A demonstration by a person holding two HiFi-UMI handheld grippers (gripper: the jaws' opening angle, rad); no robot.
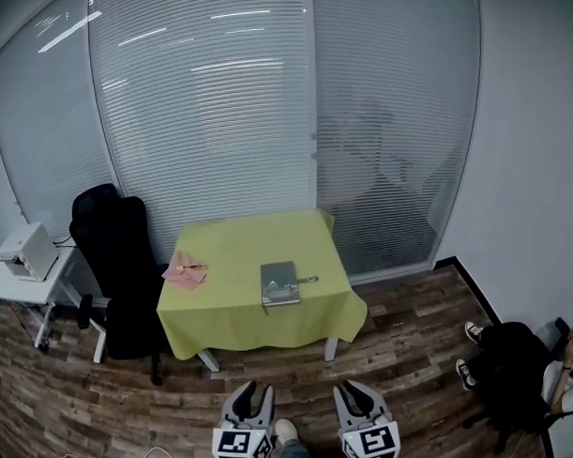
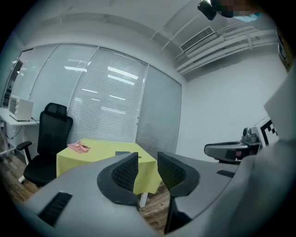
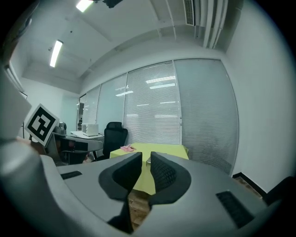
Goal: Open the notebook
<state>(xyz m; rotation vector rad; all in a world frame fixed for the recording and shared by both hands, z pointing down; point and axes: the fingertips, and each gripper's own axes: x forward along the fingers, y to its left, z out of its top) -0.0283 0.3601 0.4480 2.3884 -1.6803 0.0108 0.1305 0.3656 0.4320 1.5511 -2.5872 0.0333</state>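
Observation:
A closed grey notebook [image 1: 280, 282] lies on the green-clothed table [image 1: 233, 319], near its front right, with a pen [image 1: 308, 280] just right of it. Both grippers hang well short of the table over the wooden floor. My left gripper [image 1: 255, 390] is open, with a clear gap and nothing between its jaws [image 2: 148, 157]. My right gripper [image 1: 349, 387] shows a narrower gap, also with nothing in it [image 3: 146, 156]. In the left gripper view the notebook [image 2: 122, 152] is a dark sliver on the table, far ahead.
A pink cloth [image 1: 185, 272] lies at the table's left edge. A black office chair [image 1: 114, 267] stands left of the table, beside a white side table with a printer [image 1: 26, 251]. A dark bag and shoes [image 1: 512, 366] sit at the right. Blinds-covered glass walls stand behind.

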